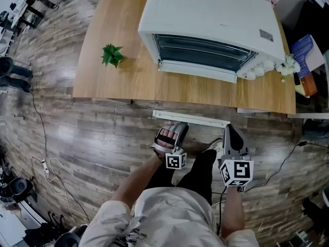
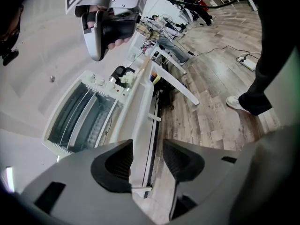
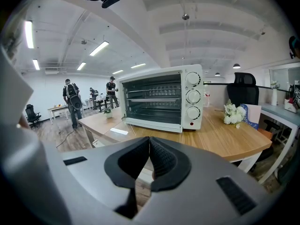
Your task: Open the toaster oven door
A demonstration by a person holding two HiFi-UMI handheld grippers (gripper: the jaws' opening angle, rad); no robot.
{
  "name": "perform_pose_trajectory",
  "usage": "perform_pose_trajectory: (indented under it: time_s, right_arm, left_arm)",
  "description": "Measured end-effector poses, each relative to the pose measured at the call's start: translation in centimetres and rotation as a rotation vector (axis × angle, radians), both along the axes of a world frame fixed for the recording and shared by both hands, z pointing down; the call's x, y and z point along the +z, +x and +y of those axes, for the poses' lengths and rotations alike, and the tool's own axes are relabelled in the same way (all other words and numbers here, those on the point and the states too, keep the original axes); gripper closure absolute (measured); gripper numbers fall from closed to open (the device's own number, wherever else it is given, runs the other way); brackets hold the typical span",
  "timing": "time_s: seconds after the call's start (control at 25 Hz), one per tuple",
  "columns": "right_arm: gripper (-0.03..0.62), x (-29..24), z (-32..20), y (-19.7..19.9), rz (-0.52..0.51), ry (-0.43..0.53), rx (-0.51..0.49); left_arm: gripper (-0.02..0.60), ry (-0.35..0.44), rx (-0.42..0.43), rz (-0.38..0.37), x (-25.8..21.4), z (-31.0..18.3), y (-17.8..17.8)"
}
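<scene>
A white toaster oven [image 1: 211,19] stands on the wooden table [image 1: 118,81]. Its glass door hangs open, folded down flat, and the white handle bar [image 1: 190,118] juts past the table's front edge. My left gripper [image 1: 172,131] sits right at that bar. In the left gripper view the jaws [image 2: 147,161] stand open with the handle [image 2: 143,125] running between the pads, close to the left one. My right gripper [image 1: 232,134] hovers just right of the handle's end, shut and empty [image 3: 150,161]. The oven [image 3: 159,97] shows its bare racks and three knobs [image 3: 193,96].
A small green plant [image 1: 112,54] stands on the table left of the oven. White flowers [image 1: 288,66] and papers lie at its right end. Cables [image 1: 51,163] trail over the wood floor at the left. People [image 3: 72,102] stand far back; a black chair [image 3: 243,95] is at the right.
</scene>
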State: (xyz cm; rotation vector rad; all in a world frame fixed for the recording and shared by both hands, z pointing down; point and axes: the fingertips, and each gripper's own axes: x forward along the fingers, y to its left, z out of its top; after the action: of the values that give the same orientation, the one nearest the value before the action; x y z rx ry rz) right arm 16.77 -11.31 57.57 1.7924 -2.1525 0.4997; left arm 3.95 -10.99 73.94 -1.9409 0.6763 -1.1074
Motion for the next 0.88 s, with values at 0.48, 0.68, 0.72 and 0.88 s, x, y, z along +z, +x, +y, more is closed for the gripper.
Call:
perform_pose_trajectory:
  time_s: [0.48,0.68,0.72,0.88]
  right_arm:
    - [0.571,-1.3,-0.6,-0.7,0.021,0.029,-0.013]
    - [0.571,-2.1,-0.7,-1.2,0.033,0.047,-0.016]
    - [0.571,-2.3,-0.7,-1.3,0.036,0.052,-0.016]
    - [0.571,-3.3,-0.5,-1.5,0.047,0.074,-0.013]
  left_arm:
    - [0.377,-0.086,-0.136,0.227,-5.7,1.3,-2.4]
    - [0.377,-0.103,-0.218,0.328,-8.8,1.1,-4.2]
    - [0.377,-0.105,-0.236,0.347,-9.4,0.8,-4.6]
    - [0.377,-0.126,-0.318,0.431,-11.5,0.0,-6.2]
